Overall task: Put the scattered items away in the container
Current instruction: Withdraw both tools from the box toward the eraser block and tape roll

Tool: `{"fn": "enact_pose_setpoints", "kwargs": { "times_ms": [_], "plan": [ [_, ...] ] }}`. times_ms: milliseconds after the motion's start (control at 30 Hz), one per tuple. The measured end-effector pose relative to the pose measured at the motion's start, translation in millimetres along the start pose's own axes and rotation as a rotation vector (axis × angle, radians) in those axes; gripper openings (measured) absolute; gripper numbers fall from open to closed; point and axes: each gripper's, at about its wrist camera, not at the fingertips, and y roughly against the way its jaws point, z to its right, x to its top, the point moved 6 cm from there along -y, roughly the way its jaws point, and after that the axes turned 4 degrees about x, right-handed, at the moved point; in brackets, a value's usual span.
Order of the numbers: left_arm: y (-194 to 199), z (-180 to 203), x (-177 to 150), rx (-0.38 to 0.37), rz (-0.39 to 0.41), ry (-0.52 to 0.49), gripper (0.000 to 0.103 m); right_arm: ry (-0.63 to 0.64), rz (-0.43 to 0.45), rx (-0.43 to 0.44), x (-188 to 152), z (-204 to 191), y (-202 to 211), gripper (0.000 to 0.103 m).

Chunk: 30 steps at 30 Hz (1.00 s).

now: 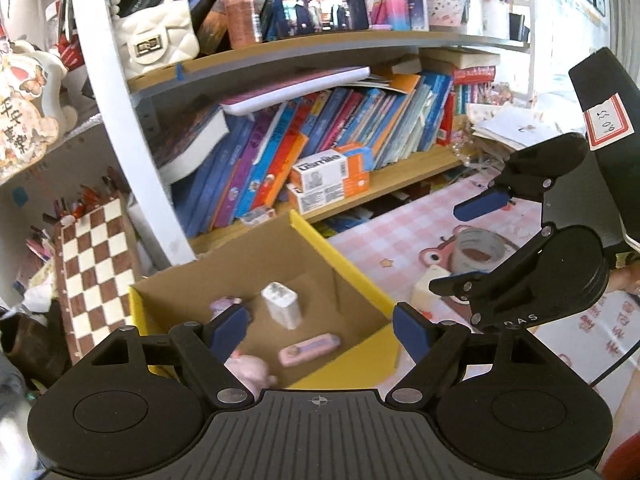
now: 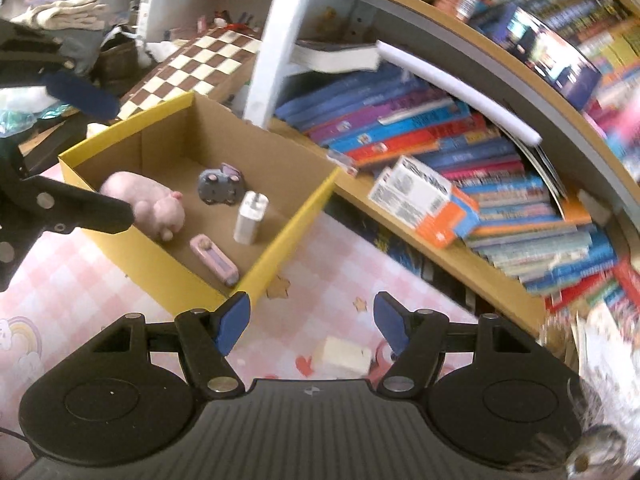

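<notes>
Both grippers, left (image 1: 320,326) and right (image 2: 312,322), gape empty by the yellow box (image 2: 280,236) holding soft pig (image 2: 148,204), plug (image 2: 250,218), pink case (image 2: 214,260); cream block (image 2: 342,356) outside beside it looks light, stiff—pinch flat sides.

At six o'clock our left gripper's blue finger pad (image 1: 229,330) half hides the pink plush pig (image 1: 250,372); at three o'clock the shelved books (image 2: 612,92) blur past reading.
</notes>
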Motion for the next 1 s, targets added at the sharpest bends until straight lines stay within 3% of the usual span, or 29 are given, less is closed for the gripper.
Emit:
{"fn": "enact_pose_setpoints", "kwargs": {
  "times_ms": [467, 1000],
  "plan": [
    [-11, 50, -11, -0.056, -0.041, 0.064, 0.082, -0.091, -0.026, 0.003, -53, 26, 12, 0.067],
    [-41, 107, -5, -0.045, -0.104, 0.074, 0.082, -0.166, -0.043, 0.029, -101, 83, 8, 0.067]
  ]
}}
